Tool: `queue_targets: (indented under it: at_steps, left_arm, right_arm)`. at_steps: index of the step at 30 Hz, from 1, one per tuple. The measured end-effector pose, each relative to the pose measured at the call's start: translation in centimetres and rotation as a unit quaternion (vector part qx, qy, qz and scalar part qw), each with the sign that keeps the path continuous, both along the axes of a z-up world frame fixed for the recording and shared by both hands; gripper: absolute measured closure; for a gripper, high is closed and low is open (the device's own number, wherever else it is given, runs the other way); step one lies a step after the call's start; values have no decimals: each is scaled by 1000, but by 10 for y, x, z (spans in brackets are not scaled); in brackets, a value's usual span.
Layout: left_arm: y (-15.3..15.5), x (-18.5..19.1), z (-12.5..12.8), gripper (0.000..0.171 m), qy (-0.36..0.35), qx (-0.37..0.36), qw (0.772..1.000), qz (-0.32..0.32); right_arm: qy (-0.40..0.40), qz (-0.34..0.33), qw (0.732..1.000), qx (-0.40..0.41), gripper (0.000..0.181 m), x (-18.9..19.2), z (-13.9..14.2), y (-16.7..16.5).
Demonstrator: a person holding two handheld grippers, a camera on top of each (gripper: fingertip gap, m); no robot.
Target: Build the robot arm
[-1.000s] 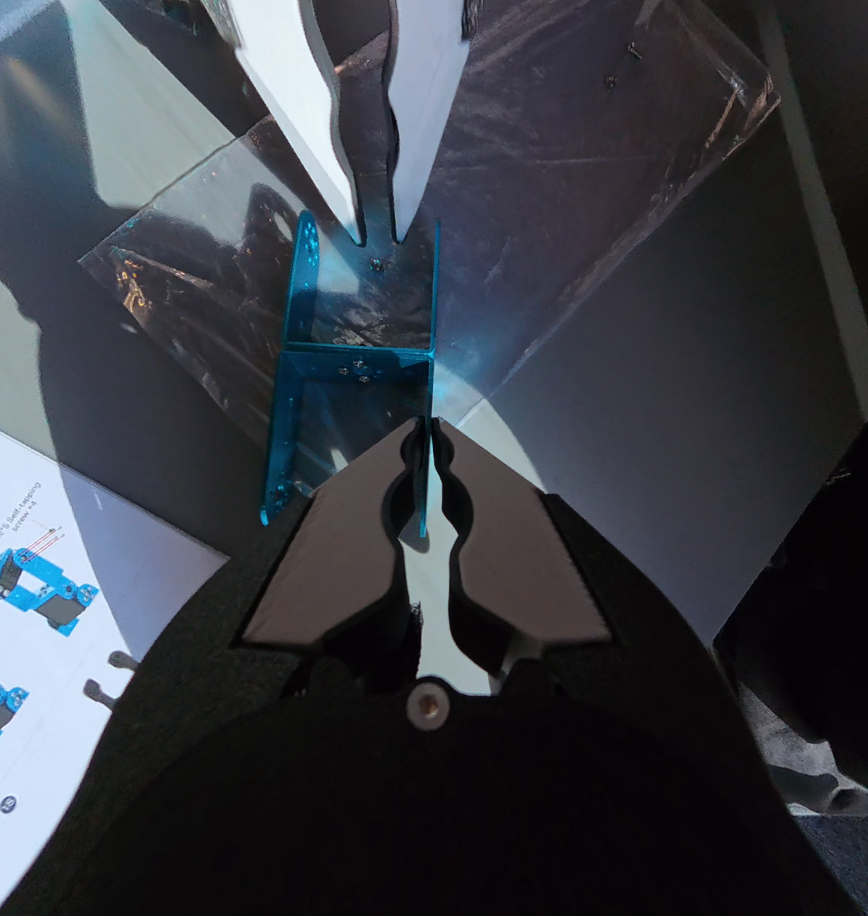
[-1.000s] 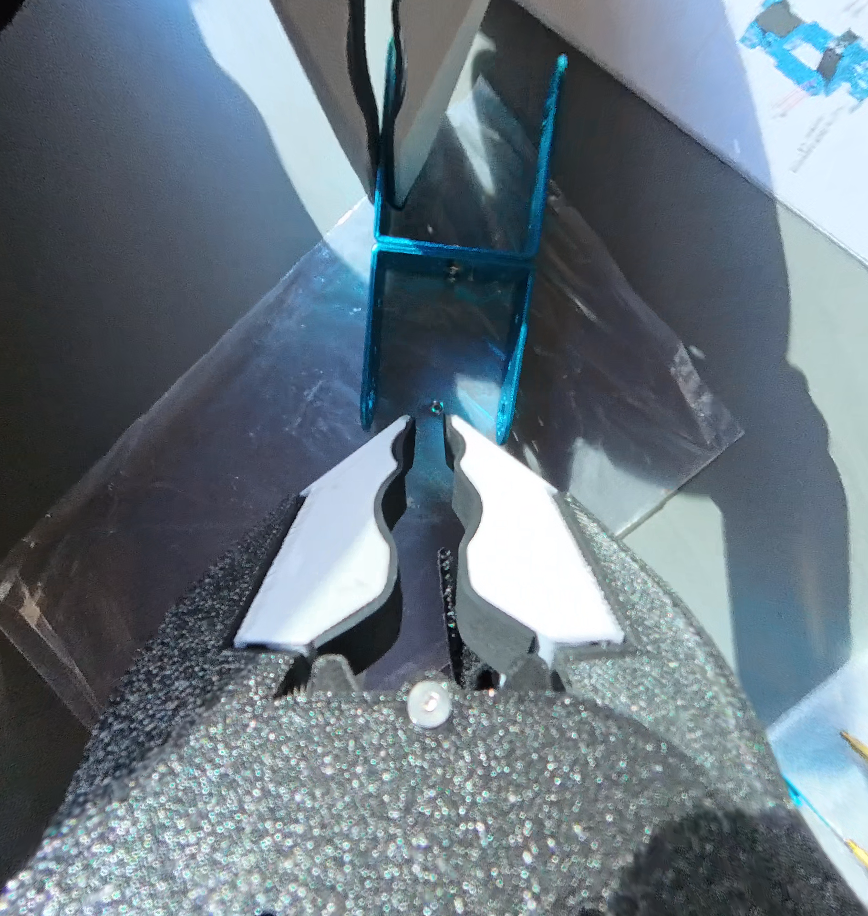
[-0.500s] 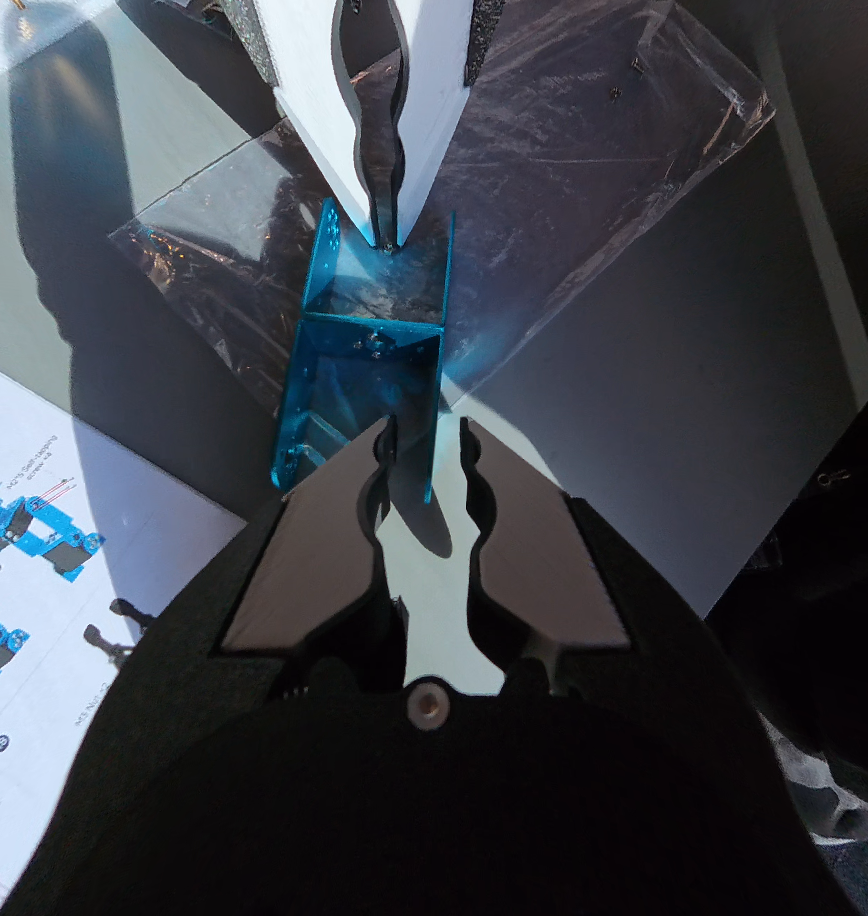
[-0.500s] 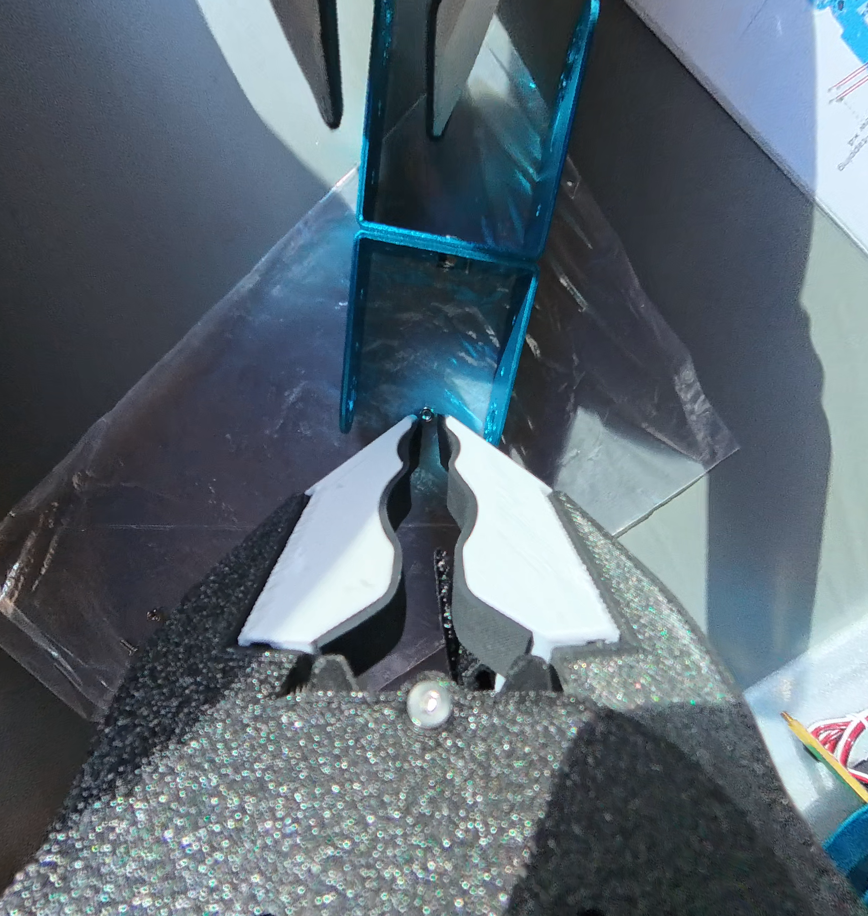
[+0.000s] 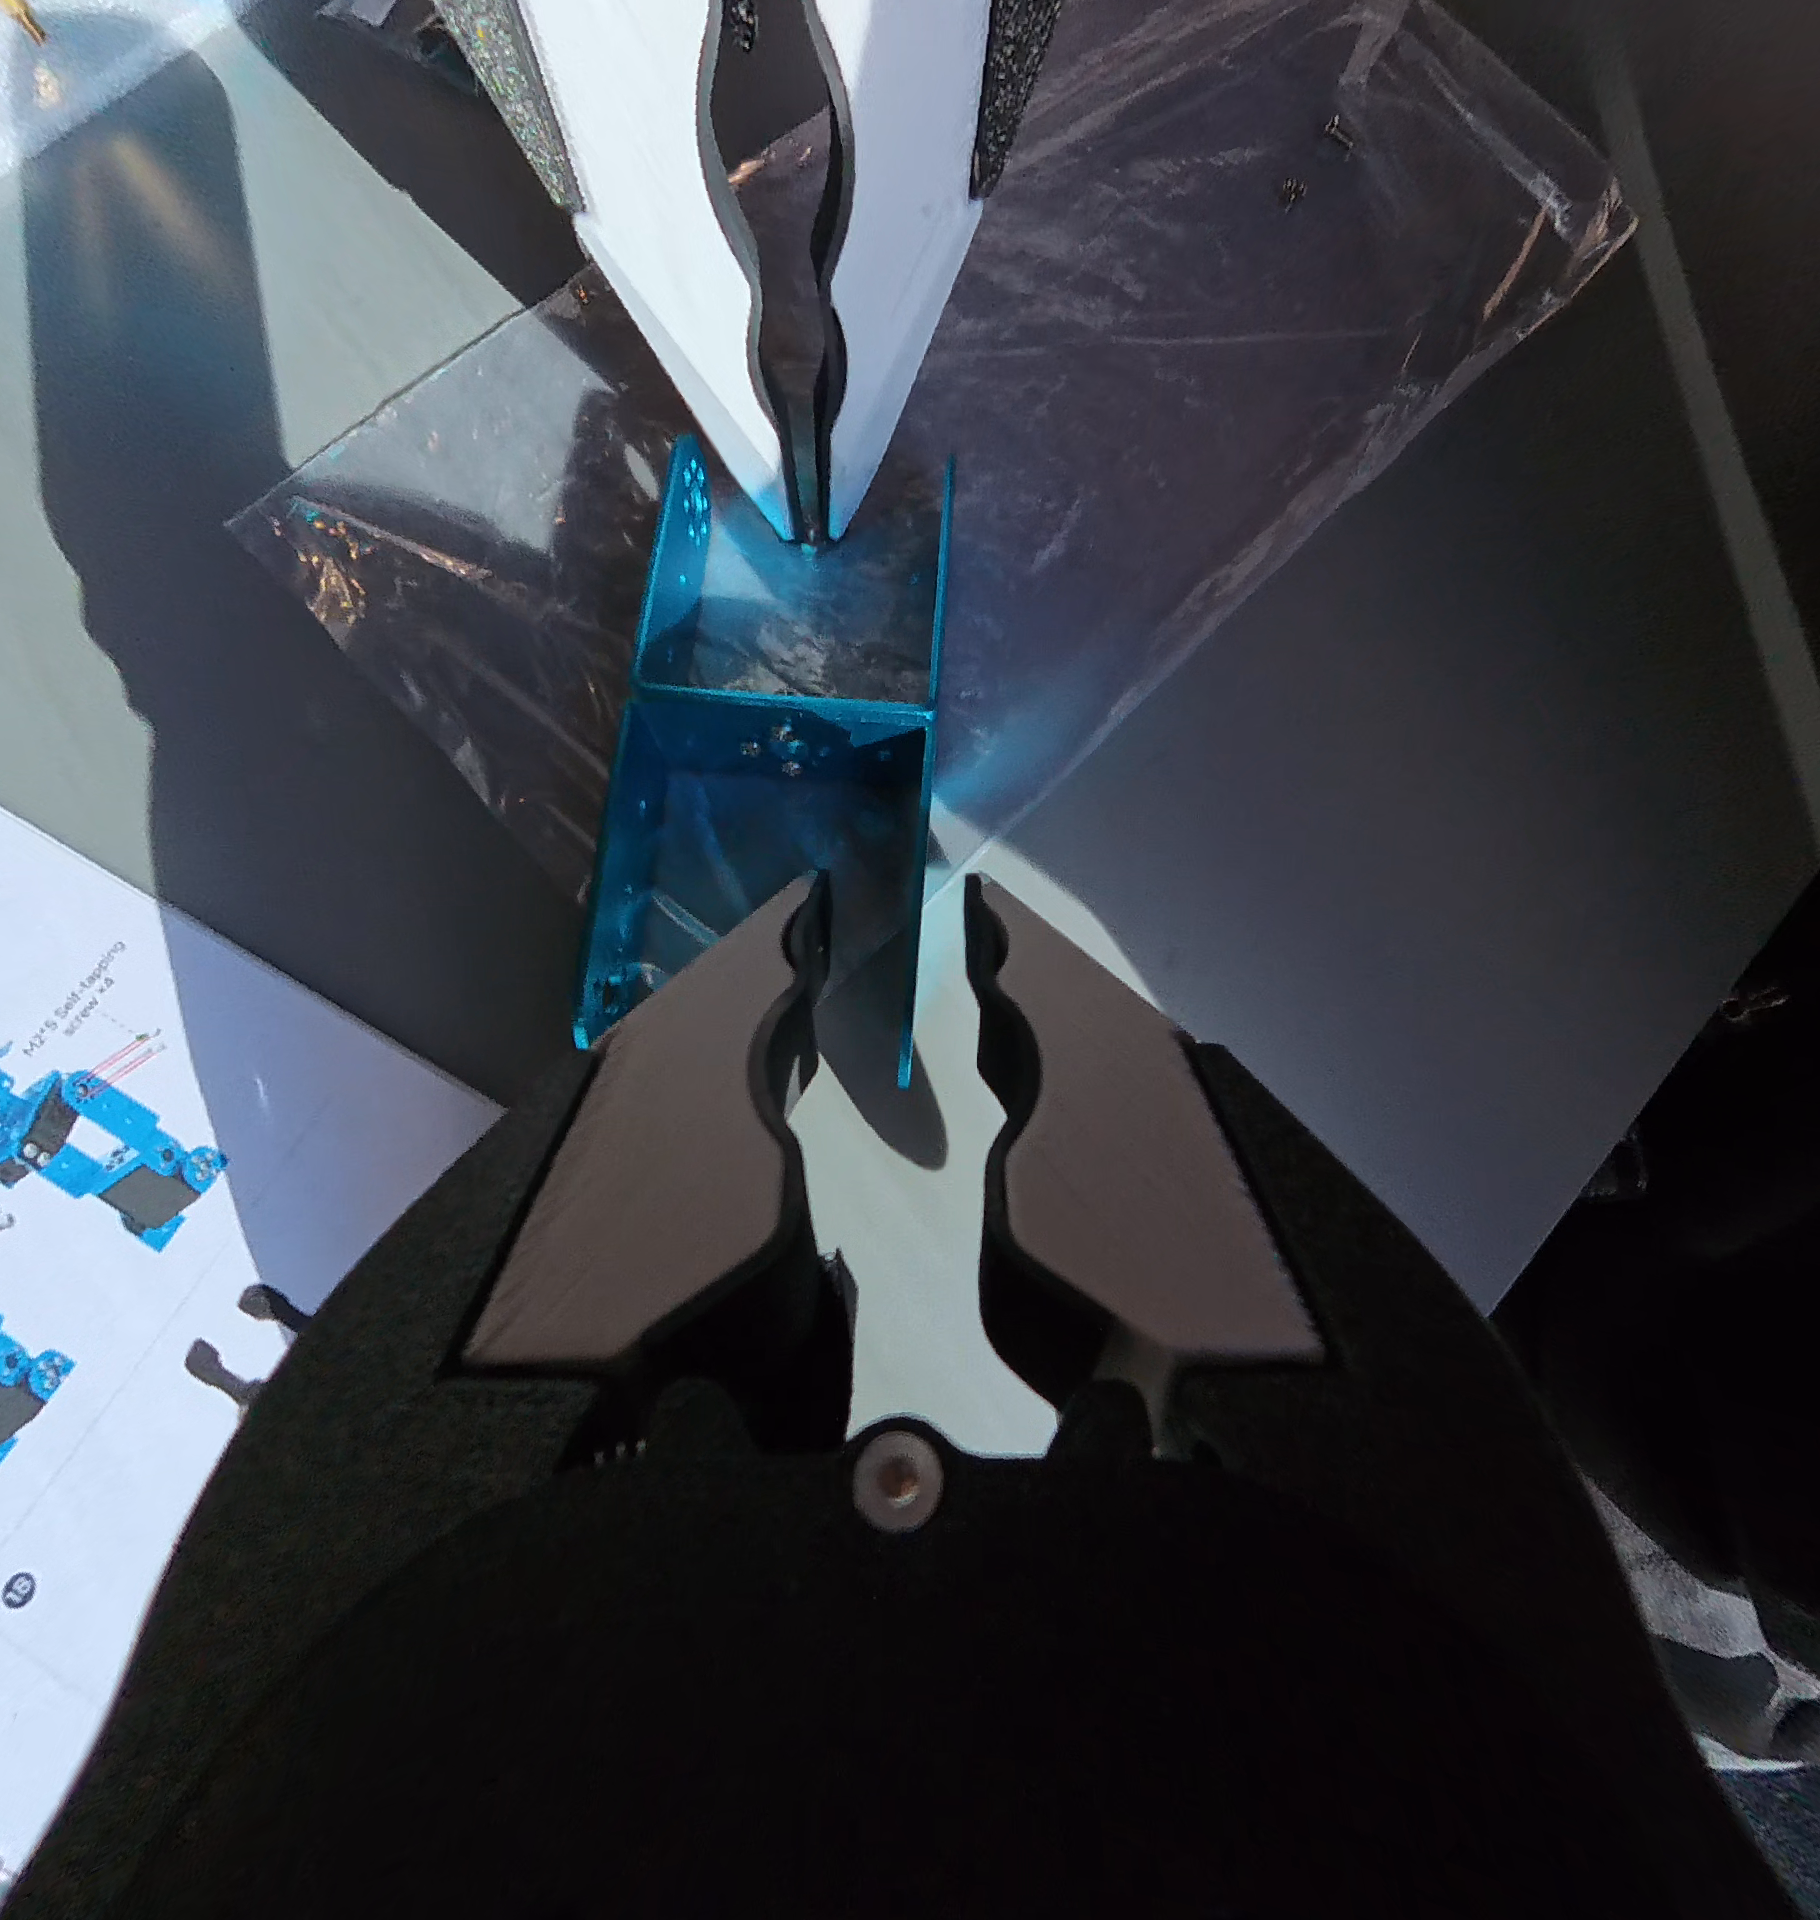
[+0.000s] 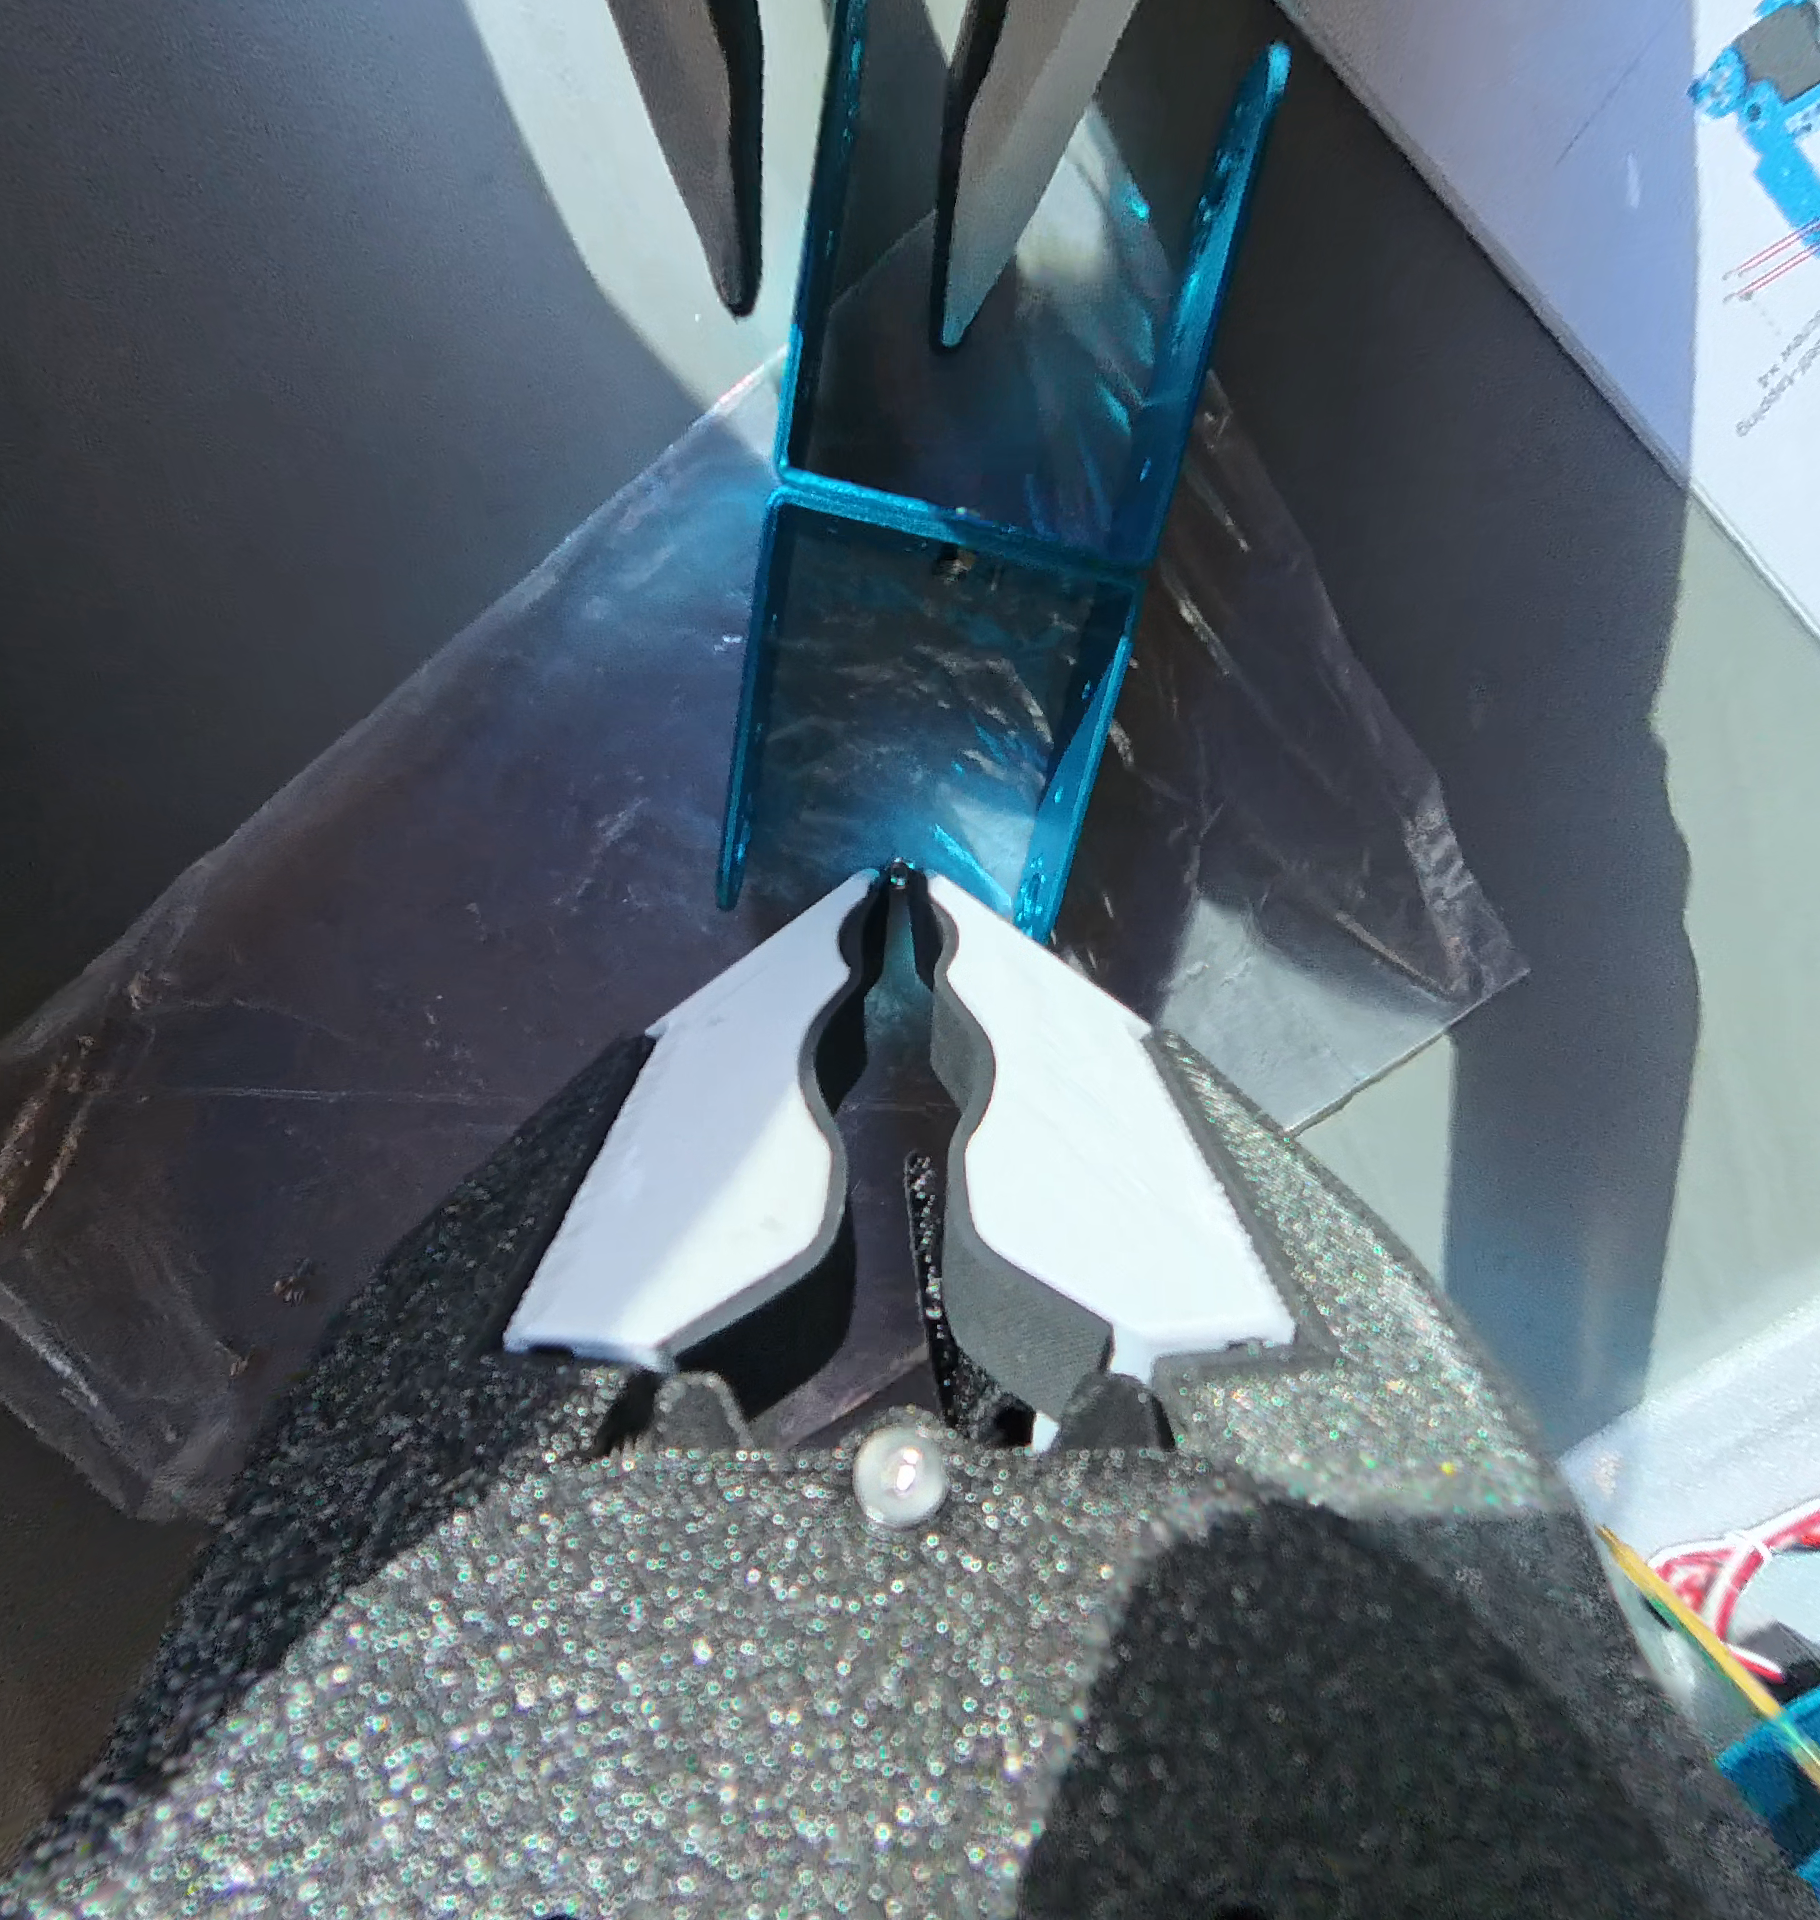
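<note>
Only right view shows cables [image 6: 1810,1548]. My left tool [image 5: 895,894] opened off bracket [image 5: 781,769]; right tool [image 6: 898,883] pinches screw [image 6: 898,871].

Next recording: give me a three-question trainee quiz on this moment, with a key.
1. Pick one: what lies under the blue bracket? A) a clear plastic sheet B) a folded cloth C) a dinner plate
2. True or false: the left gripper is shut tight on the bracket.
3. Fill in: the right gripper pinches a small ____ at the tips of its fingers.

Key
1. A.
2. False: it is open, with its fingers on either side of one bracket wall.
3. screw.
</note>
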State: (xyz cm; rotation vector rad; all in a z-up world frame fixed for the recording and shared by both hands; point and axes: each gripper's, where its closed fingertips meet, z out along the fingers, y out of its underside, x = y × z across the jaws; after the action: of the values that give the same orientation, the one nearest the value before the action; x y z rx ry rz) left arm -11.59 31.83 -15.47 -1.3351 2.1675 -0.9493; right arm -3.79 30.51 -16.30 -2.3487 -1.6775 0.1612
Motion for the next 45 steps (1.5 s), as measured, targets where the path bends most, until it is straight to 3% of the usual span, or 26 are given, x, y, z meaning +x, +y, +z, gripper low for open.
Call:
queue_targets:
  at_steps: [10,13,30,33,38,45]
  left_arm:
    - [-9,15,2,131,5,-15,1000,-15]
    - [-12,19,3,130,7,-18,1000,-18]
    - [-7,25,-1,119,19,-17,1000,-15]
    - [-5,23,-5,119,26,-7,1000,-12]
    - [-9,23,-4,119,20,-20,999,-19]
    - [-9,25,-2,119,17,-12,1000,-20]
  right_arm:
    - [189,-26,977,99,178,-22,27,12]
    - [213,-23,970,118,178,-27,24,16]
    - [216,-18,963,162,181,-38,18,30]
    - [189,-23,969,155,181,-30,11,28]
    - [187,-37,979,75,174,-32,5,16]
    - [182,-28,981,67,174,-39,3,19]
